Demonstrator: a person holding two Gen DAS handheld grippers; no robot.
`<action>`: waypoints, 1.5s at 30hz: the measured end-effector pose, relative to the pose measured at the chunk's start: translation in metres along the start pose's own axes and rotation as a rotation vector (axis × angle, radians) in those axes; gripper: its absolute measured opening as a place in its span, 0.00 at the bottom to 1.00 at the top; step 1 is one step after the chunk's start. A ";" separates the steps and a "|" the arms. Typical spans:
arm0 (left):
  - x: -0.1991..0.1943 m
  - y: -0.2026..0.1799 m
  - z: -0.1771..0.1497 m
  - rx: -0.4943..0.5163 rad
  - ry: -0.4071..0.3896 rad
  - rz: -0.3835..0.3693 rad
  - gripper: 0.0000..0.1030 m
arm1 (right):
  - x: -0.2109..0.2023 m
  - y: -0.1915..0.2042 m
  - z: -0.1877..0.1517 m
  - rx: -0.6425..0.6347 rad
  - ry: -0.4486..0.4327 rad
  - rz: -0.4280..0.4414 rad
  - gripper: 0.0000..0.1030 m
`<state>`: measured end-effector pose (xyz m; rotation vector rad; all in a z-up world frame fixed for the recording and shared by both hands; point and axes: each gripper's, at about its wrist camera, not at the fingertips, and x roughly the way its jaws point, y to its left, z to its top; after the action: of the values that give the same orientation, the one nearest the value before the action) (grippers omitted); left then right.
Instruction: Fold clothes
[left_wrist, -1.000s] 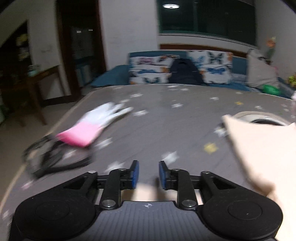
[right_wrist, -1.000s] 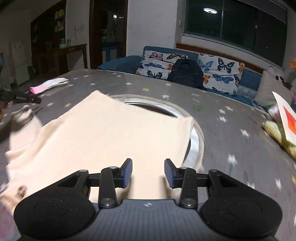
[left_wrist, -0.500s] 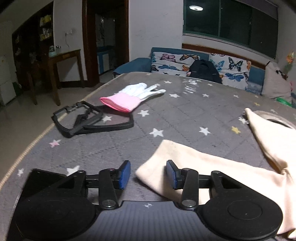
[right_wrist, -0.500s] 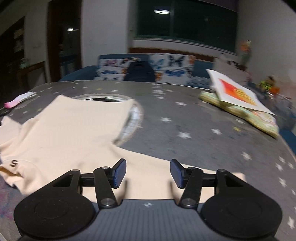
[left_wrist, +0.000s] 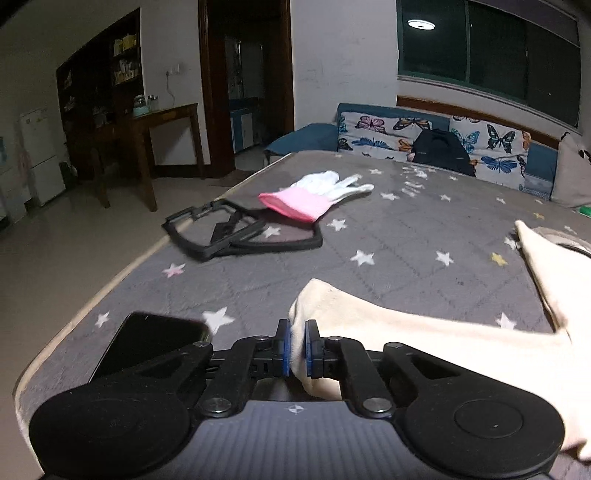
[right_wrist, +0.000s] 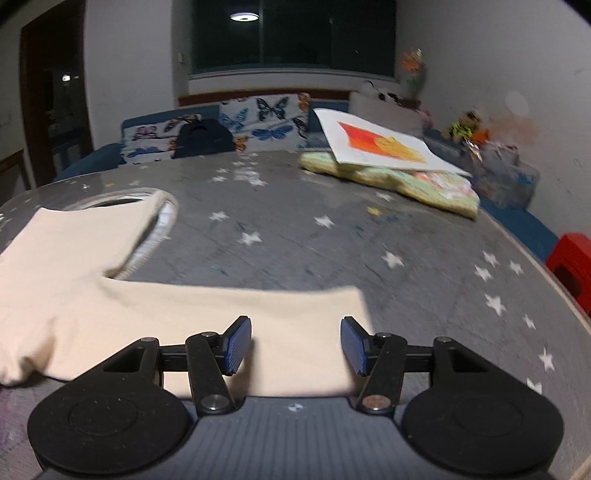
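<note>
Lying along the left edge of the grey star-printed tabletop, a dark phone rests face up just beside the left tongs. Farther along that same edge sits a black plastic frame, and touching its far side is a white glove with a pink cuff, fingers pointing toward the far edge.

The left tongs are clamped shut on the cream garment, pinching the end of its left sleeve between the blue pads. From that pinch the sleeve runs rightward across the near part of the tabletop to the garment's body, which lies toward the middle.

In the right wrist view, the cream garment is spread flat over the near left part of the tabletop, and its far portion covers part of a round hoop lying on the surface. Its other sleeve stretches right along the near edge and ends beneath the right tongs, whose jaws stand wide apart above the cloth, holding nothing.

Toward the far right corner a folded patterned blanket rests on the tabletop, with a white sheet bearing an orange print lying tilted on top of it. Beyond the right edge stands a red stool.
</note>
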<state>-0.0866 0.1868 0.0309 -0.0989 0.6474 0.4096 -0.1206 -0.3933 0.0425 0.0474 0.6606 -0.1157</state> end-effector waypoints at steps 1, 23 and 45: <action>0.000 0.000 -0.002 0.007 0.007 0.001 0.08 | 0.002 -0.002 -0.002 0.007 0.003 -0.001 0.53; 0.016 -0.010 0.003 0.094 0.005 0.042 0.12 | -0.006 -0.002 -0.009 -0.026 0.016 -0.069 0.52; -0.023 -0.040 0.018 0.141 -0.070 -0.094 0.23 | -0.019 0.096 0.003 -0.215 -0.016 0.219 0.53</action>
<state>-0.0768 0.1464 0.0578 0.0186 0.5985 0.2744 -0.1218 -0.2967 0.0576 -0.0879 0.6448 0.1660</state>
